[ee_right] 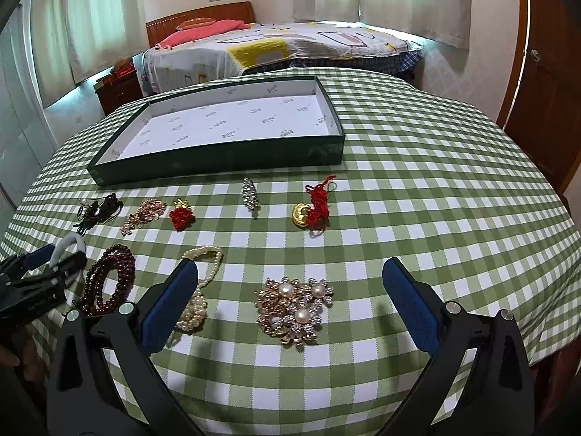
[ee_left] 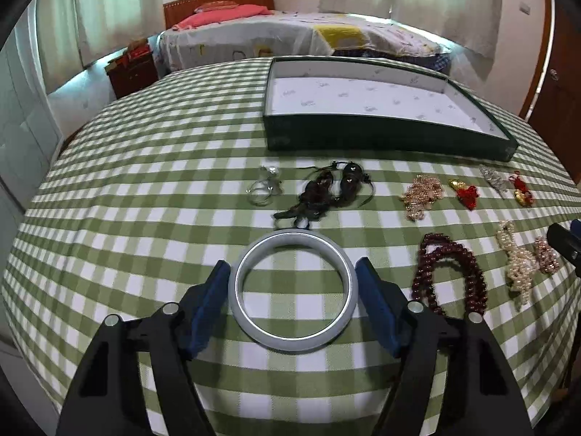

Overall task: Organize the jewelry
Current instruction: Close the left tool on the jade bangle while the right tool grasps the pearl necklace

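My left gripper (ee_left: 294, 292) has its blue pads touching both sides of a pale grey bangle (ee_left: 295, 341), which rests at the table. In the right wrist view the left gripper (ee_right: 54, 265) shows at the far left holding the bangle (ee_right: 69, 243). My right gripper (ee_right: 290, 290) is open and empty, its jaws either side of a gold pearl brooch cluster (ee_right: 294, 309). A dark green tray with a white patterned floor (ee_left: 381, 138) (ee_right: 218, 160) stands at the back, with no jewelry in it.
On the green checked cloth lie a dark red bead string (ee_left: 450, 272), a pearl bracelet (ee_right: 203, 283), black cord beads (ee_left: 326, 189), a clear ring piece (ee_left: 263, 185), red knots with gold charms (ee_right: 316, 207), a crystal piece (ee_right: 250, 190). A bed stands behind.
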Motion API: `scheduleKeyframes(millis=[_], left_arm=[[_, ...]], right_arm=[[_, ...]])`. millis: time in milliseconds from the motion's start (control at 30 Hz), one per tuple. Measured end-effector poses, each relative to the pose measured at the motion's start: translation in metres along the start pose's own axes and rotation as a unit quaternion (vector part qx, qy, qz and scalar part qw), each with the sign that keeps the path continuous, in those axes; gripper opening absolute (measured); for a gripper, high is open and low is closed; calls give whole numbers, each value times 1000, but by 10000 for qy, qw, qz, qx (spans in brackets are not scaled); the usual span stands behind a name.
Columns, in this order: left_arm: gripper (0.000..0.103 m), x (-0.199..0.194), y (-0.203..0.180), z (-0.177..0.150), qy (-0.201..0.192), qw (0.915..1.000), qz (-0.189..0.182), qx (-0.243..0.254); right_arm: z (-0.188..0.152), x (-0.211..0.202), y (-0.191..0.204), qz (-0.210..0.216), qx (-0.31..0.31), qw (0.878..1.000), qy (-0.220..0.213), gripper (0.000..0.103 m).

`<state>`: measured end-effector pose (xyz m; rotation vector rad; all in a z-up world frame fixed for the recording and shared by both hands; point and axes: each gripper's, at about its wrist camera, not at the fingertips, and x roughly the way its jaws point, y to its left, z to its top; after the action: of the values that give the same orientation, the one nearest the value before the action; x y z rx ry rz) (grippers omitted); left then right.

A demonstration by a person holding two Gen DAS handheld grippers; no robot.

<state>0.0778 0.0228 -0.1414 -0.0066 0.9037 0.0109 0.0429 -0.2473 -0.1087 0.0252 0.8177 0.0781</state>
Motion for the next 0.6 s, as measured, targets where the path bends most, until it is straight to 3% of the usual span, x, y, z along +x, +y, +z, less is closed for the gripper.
scheduleKeyframes(millis=[300, 433, 600], left_arm=[[68, -3, 9, -2, 6, 10000, 7, -47], [68, -4, 16, -3, 21, 9999, 22, -159], [68, -6, 23, -7, 30, 9997, 45, -244]], right_arm=[[-2, -9, 21, 126, -214, 9997, -80, 98], [-4, -7, 32, 325, -335, 9989, 30, 81], [-9, -3, 41, 508, -445, 9976, 155, 68]])
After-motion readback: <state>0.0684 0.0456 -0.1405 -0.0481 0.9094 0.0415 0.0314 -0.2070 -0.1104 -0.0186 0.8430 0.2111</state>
